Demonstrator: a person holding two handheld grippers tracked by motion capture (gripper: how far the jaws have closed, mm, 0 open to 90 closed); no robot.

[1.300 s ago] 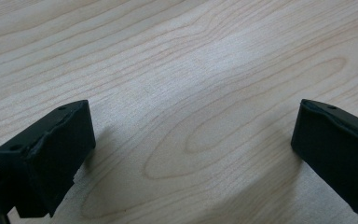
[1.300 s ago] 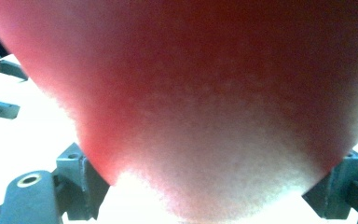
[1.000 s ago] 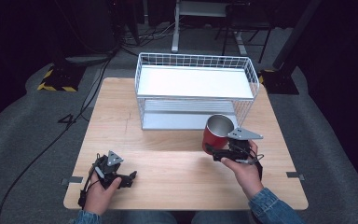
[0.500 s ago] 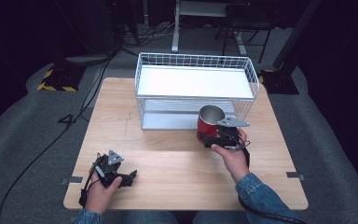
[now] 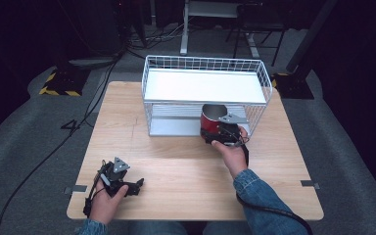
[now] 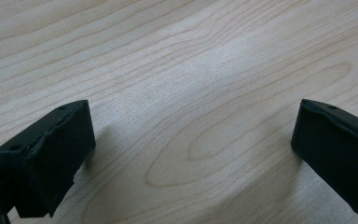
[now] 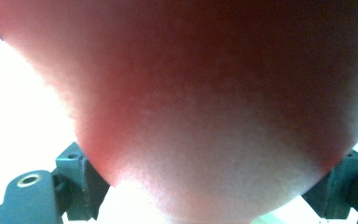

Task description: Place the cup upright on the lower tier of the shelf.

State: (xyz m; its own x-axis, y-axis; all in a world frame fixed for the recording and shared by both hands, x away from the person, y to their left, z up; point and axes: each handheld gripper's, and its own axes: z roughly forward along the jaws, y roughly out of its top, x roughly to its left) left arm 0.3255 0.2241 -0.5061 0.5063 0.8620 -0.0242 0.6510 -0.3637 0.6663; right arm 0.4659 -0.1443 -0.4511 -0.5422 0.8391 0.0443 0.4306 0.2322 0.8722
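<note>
The red cup [image 5: 209, 119] was held up at the front of the white wire rack [image 5: 205, 87], right at the opening of the rack's lower shelf. It stood upright, and its open top was just under the rack's upper shelf. I could not tell if the cup touched the rack or the lower shelf.

The right hand-held gripper [image 5: 221, 133] was clamped around the cup, with one jaw on each side of it. In the right gripper view, the cup's red wall [image 7: 214, 107] was very close and blurry, and the two dark jaws pressed on it low at both sides. The person's right hand [image 5: 231, 152] held this hand-held gripper from the near side, and a blue sleeve [image 5: 259, 196] covered the arm.

The rack stood at the far side of the wooden bench [image 5: 186, 171], near the middle.

The left hand-held gripper [image 5: 136, 186] was well away from the rack, at the near left corner of the bench. The left hand [image 5: 105, 200] held it low on the wood. In the left gripper view, its jaws were spread wide with nothing but bare wood [image 6: 191, 93] between them.
</note>
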